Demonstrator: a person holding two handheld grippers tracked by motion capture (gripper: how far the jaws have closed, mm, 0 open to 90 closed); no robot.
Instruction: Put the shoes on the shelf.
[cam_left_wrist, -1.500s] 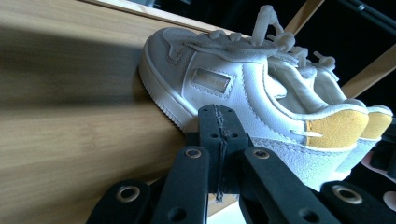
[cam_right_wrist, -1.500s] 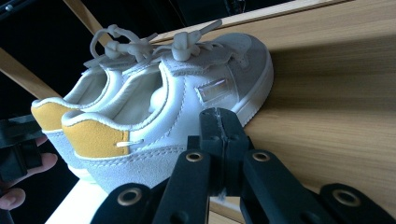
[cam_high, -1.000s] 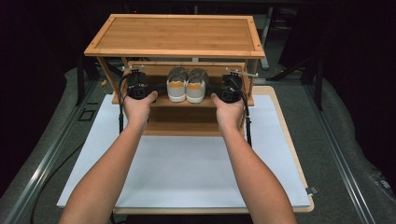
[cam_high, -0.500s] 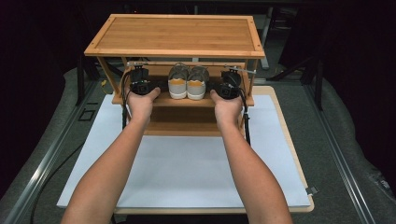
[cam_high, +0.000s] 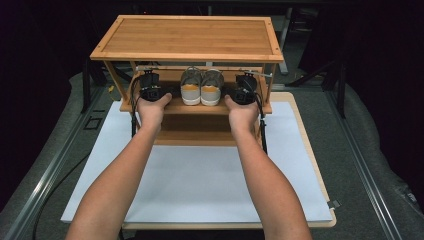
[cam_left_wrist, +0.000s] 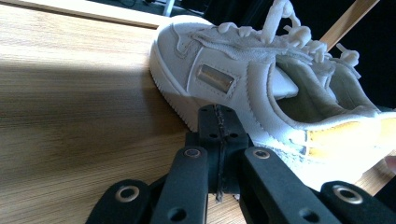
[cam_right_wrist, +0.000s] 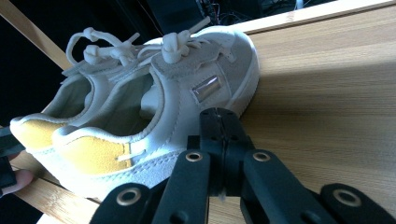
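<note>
Since both shoes (cam_high: 201, 87) sit side by side on the middle shelf (cam_high: 150, 106), with the left gripper (cam_left_wrist: 217, 122) and right gripper (cam_right_wrist: 219, 125) fingers pressed together at their outer sides, push in evenly from both sides.

Pale sneakers (cam_high: 201, 88) side by side, upright

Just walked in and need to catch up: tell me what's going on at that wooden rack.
A person holds a gripper in each hand at the middle shelf of a wooden shoe rack. The left gripper and the right gripper flank a pair of pale sneakers with yellow heels, one on each side. Both grippers are shut with nothing between the jaws, their tips right against the soles. The sneakers stand side by side, heels toward the person.
</note>
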